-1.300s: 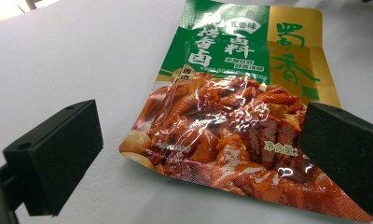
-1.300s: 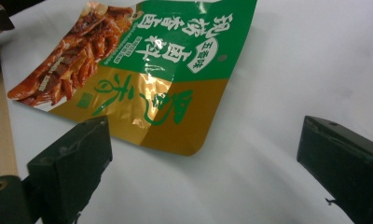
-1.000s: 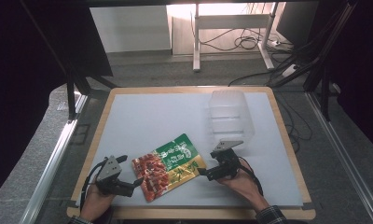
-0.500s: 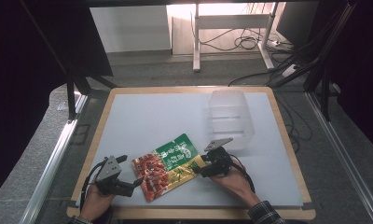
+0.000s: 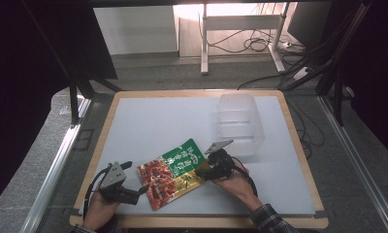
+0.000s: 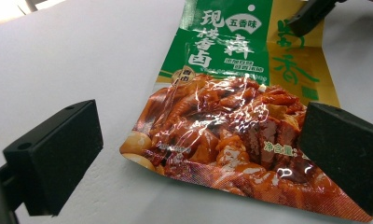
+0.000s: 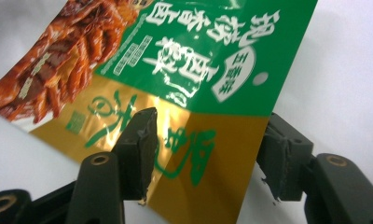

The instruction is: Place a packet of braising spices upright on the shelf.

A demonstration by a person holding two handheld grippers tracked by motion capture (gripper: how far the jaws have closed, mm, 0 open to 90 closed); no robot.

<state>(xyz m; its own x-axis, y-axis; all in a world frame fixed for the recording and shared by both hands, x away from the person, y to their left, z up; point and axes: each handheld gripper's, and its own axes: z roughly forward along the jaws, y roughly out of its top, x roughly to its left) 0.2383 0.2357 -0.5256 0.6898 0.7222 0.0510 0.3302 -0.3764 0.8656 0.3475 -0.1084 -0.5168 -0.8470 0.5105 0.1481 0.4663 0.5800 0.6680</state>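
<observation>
high view: snack pouch point(image 5: 175, 171) lies flat on the worktop point(image 5: 148, 121), near edge, clear tub point(image 5: 239, 124) just behind it. Left hand-held gripper point(image 5: 139, 190) sits at its red end, right hand-held gripper point(image 5: 202, 172) at the gold end.
left gripper view: jaws spread wide, pouch's red corner between them, nothing pinched.
right gripper view: jaws have just been closing, gold edge between them, pads look not quite pressing yet.
step: I'd say grabbing the pouch.
next: finish the squeeze, then lift, probably tubwards.
</observation>
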